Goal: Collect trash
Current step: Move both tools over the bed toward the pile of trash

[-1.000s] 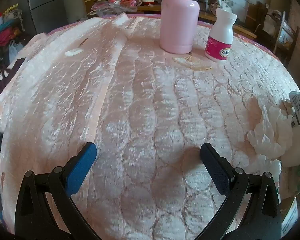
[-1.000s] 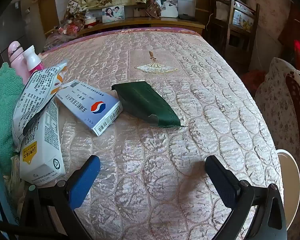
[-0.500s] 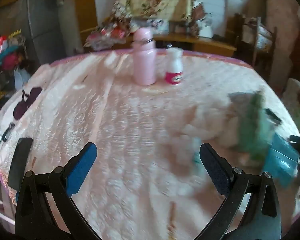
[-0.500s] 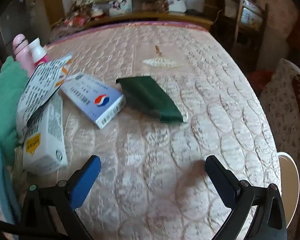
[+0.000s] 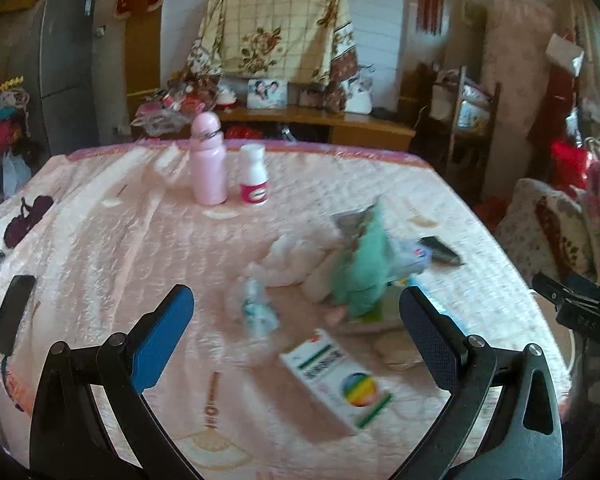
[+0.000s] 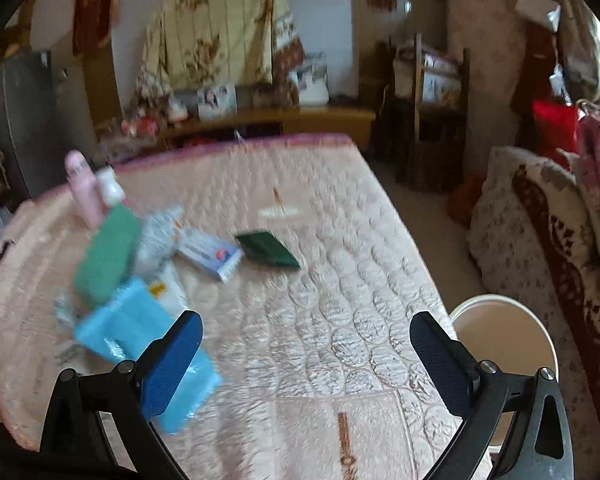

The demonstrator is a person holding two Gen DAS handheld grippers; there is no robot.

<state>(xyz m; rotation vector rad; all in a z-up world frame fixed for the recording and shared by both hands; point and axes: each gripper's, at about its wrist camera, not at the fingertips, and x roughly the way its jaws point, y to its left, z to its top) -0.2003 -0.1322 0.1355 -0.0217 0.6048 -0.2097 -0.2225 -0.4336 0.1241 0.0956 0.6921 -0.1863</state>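
Though blurred, rainbow-dotted box (image 5: 336, 380) lettering unreadable.

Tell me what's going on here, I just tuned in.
A person holds two grippers over a bed strewn with litter. Both the left gripper and the right gripper are open and hold nothing. On the quilt lie a green pouch, a blue-and-white box, a box with a rainbow dot, white tissue, a green cloth and a light blue pack. A white bucket stands beside the bed. Nothing appears collected yet.
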